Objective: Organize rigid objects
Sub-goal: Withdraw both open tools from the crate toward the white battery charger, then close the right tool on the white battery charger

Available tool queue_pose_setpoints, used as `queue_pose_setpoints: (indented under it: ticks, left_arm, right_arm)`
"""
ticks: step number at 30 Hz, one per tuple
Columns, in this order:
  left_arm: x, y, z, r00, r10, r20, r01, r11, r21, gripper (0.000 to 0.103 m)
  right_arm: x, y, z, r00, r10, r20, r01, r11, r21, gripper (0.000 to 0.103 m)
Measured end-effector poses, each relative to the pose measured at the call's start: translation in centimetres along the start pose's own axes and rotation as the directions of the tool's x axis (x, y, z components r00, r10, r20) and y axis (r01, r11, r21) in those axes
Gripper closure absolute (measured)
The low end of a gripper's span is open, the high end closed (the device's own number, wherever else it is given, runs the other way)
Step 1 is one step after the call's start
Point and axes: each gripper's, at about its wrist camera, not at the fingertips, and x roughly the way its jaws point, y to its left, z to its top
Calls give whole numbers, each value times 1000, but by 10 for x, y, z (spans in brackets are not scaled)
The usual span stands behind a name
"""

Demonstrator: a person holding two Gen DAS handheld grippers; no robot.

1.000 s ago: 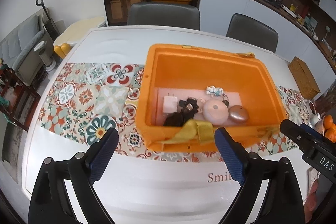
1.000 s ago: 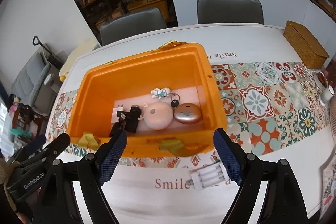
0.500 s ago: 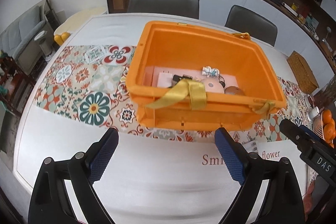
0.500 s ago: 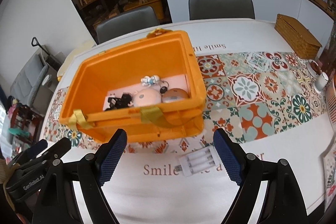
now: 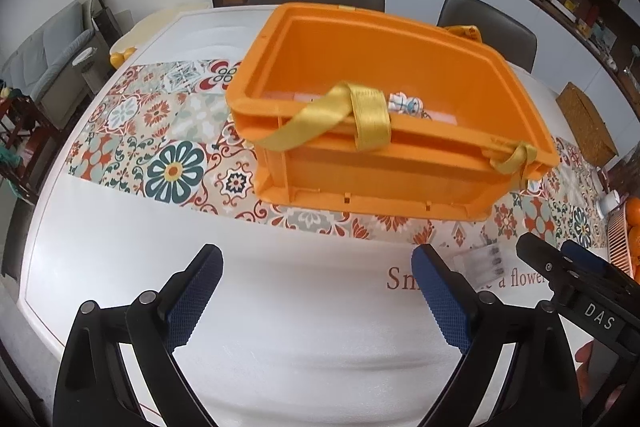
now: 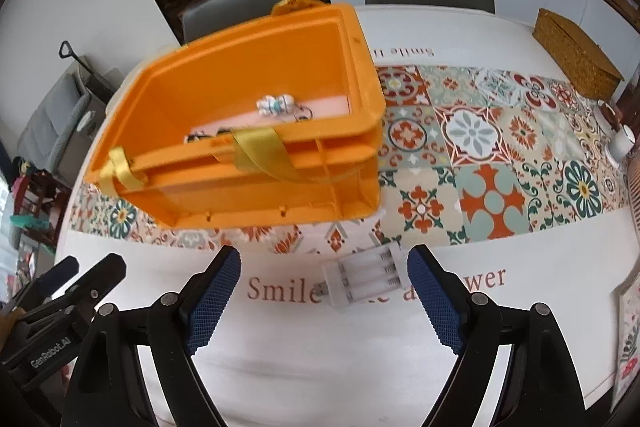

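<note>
Sitting on the patterned runner across the white table, the orange crate is open-topped and rigid, with yellow straps draped over its near rim. Inside, on a pale liner, lies a small white-and-blue figurine; other contents are mostly hidden, perhaps dark items. A clear battery case rests just before the right gripper, jaws spread wide, nothing between. The left gripper likewise gapes empty.

Bright even light, fisheye edges, slight blur
</note>
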Motion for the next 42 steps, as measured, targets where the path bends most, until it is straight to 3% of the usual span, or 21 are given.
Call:
queue_pose_setpoints:
  ticks: [23, 32, 42]
  left_arm:
    - [47, -21, -29, 996, 55, -68, -58, 998, -35, 6]
    - [68, -27, -34, 992, 72, -107, -74, 997, -8, 6]
    - [87, -28, -35, 986, 91, -140, -91, 996, 7, 6]
  right_arm:
    - [46, -22, -10, 997, 64, -39, -67, 993, -98, 9]
    - [77, -28, -16, 993, 38, -109, -49, 994, -97, 9]
    - [96, -29, -23, 992, -3, -123, -9, 995, -101, 9]
